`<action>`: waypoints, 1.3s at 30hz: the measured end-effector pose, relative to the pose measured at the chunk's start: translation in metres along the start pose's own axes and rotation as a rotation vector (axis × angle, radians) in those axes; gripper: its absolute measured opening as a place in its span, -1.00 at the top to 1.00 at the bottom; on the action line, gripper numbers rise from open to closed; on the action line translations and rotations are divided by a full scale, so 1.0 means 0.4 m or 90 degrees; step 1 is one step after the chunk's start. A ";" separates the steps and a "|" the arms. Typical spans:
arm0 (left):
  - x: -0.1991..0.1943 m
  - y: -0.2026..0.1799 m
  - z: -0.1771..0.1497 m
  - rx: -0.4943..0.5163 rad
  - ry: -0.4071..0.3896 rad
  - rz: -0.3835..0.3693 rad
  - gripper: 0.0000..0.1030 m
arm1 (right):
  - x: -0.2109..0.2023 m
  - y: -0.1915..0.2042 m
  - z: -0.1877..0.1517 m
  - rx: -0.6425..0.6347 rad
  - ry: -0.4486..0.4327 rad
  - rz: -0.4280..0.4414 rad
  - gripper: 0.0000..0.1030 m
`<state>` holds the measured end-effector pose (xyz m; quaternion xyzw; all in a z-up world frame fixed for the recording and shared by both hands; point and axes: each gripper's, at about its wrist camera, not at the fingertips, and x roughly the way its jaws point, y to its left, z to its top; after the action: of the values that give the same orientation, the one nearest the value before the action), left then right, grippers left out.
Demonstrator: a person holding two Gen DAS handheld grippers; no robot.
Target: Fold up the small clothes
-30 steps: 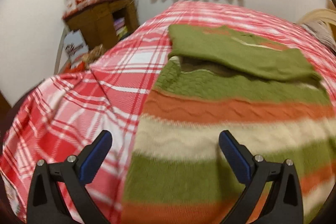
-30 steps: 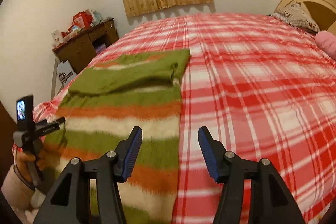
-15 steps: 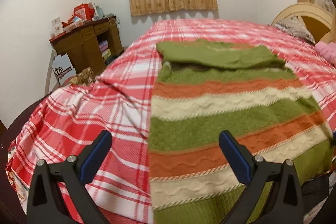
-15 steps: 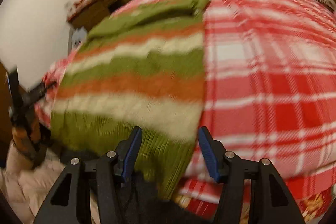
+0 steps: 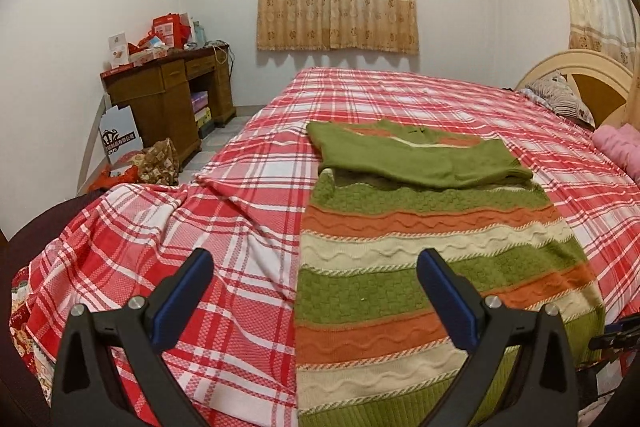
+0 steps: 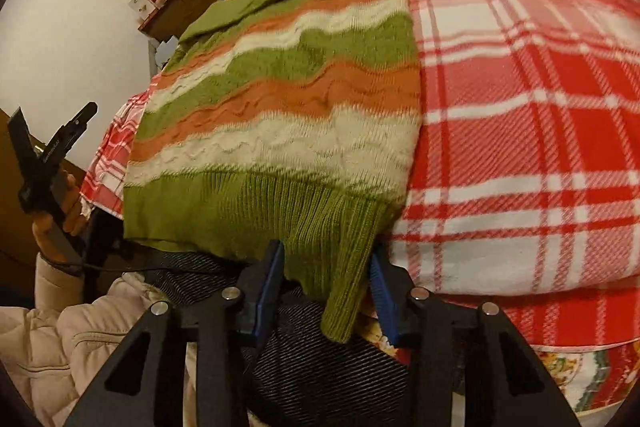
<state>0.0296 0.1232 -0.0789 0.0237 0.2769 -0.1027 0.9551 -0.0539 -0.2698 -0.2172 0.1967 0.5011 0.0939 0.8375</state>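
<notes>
A striped knit sweater (image 5: 420,251) in green, orange and cream lies flat on the red plaid bedspread (image 5: 224,227), its sleeves folded across the top. Its ribbed green hem (image 6: 280,211) hangs over the near bed edge. My left gripper (image 5: 316,291) is open and empty, held above the sweater's left edge. My right gripper (image 6: 326,285) is open, its jaws on either side of the hem's right corner, which hangs down between them. The left gripper also shows in the right wrist view (image 6: 44,155), at the far left in the person's hand.
A wooden desk (image 5: 172,99) with boxes stands by the wall at the left. A pillow (image 5: 560,99) and headboard (image 5: 580,75) are at the far right, with a pink item (image 5: 618,147) beside them. The person's body (image 6: 320,367) is close below the hem.
My right gripper has dropped to the bed's near edge and come around the hem's right corner. My left gripper has drawn back and up, so more of the sweater shows.
</notes>
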 end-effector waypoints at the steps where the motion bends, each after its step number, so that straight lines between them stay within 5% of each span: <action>1: 0.003 -0.001 -0.002 -0.002 0.004 -0.003 -1.00 | 0.015 -0.001 -0.003 0.006 0.007 -0.002 0.20; 3: 0.006 -0.004 -0.004 -0.003 0.010 -0.003 -1.00 | 0.043 -0.002 -0.006 0.009 0.017 -0.005 0.83; 10: -0.006 0.018 0.012 -0.010 -0.004 0.009 -1.00 | -0.024 0.040 0.023 -0.018 0.006 0.074 0.85; 17: 0.014 0.063 0.042 -0.034 -0.002 0.017 -1.00 | -0.116 0.048 0.175 0.023 -0.109 0.208 0.86; 25: 0.028 0.105 0.062 -0.036 0.002 0.010 -1.00 | -0.016 -0.053 0.412 0.133 -0.181 0.164 0.87; 31: 0.054 0.116 0.038 -0.014 0.041 -0.068 -1.00 | 0.090 -0.106 0.439 0.193 -0.157 0.148 0.87; 35: 0.061 0.074 0.012 0.048 0.075 -0.168 -1.00 | 0.087 -0.096 0.439 0.181 -0.159 0.140 0.87; 39: 0.064 -0.031 -0.034 0.178 0.098 -0.184 -1.00 | 0.089 -0.093 0.442 0.179 -0.154 0.140 0.87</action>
<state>0.0409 0.1078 -0.1039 0.1239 0.3329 -0.2738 0.8938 0.1166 -0.3324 -0.1871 0.3752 0.3805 0.0895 0.8405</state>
